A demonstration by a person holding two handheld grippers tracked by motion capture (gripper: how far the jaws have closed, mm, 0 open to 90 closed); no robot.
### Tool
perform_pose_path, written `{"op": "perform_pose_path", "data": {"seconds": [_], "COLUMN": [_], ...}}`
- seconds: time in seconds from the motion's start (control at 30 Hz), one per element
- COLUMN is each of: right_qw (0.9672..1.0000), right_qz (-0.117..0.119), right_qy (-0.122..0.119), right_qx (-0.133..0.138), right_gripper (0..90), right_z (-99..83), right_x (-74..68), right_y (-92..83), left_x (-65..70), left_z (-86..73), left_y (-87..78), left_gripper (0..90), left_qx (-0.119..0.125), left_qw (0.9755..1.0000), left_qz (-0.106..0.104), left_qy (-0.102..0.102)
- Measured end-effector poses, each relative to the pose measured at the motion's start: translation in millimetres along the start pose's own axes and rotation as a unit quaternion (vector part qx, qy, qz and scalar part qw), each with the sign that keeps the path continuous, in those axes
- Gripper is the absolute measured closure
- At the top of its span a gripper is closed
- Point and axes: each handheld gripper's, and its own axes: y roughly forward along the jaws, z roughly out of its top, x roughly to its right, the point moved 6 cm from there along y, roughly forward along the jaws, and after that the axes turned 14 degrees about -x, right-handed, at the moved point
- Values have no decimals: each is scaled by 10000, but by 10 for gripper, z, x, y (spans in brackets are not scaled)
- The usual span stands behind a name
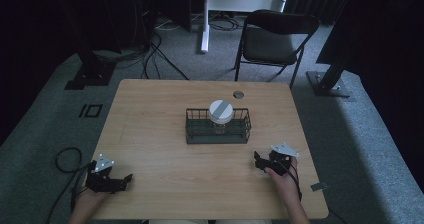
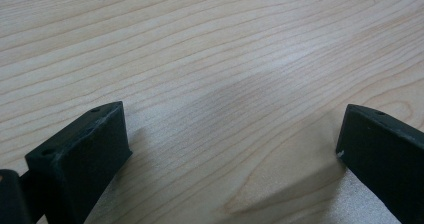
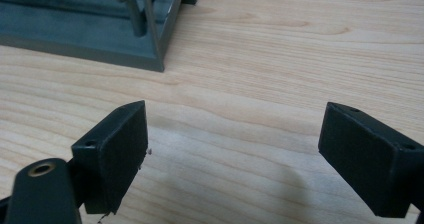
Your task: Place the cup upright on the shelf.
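Wire basket (image 1: pixel 218 132) holds round white jar (image 1: pixel 221 111); both black tongs released, empty.

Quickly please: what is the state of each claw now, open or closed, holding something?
Left claw: open, holding nothing.
Right claw: open, holding nothing.

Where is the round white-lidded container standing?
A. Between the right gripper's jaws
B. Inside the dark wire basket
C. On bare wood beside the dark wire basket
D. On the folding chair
B: in the high view the round white-lidded container rises from within the dark wire basket at mid-table.
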Motion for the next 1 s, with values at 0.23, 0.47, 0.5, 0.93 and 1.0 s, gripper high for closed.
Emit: {"op": "perform_pose_path", "data": {"seconds": [0.23, 0.47, 0.5, 0.93, 1.0], "right_qw": [9996, 9979, 9973, 9971, 9971], "right_qz": [-130, -182, -166, -80, -79], "right_qy": [93, 94, 75, 106, 105], "right_qx": [-230, -611, -705, -754, -754], "right_gripper": [121, 121, 120, 116, 116], "right_z": [-36, -93, -107, -113, -113], "right_x": [78, 133, 132, 139, 139], "right_y": [13, 41, 48, 54, 54], "left_x": [-1, -1, -1, 0, 0], "left_z": [-1, -1, -1, 0, 0], "left_y": [-1, 0, -1, 0, 0], "left_gripper": [6, 6, 6, 6, 6], "left_qx": [-6, -5, -7, 0, -1], "left_qw": [10000, 10000, 10000, 10000, 10000], "left_qz": [2, 2, 3, 0, 0], "left_qy": [7, 7, 8, 6, 6]}}
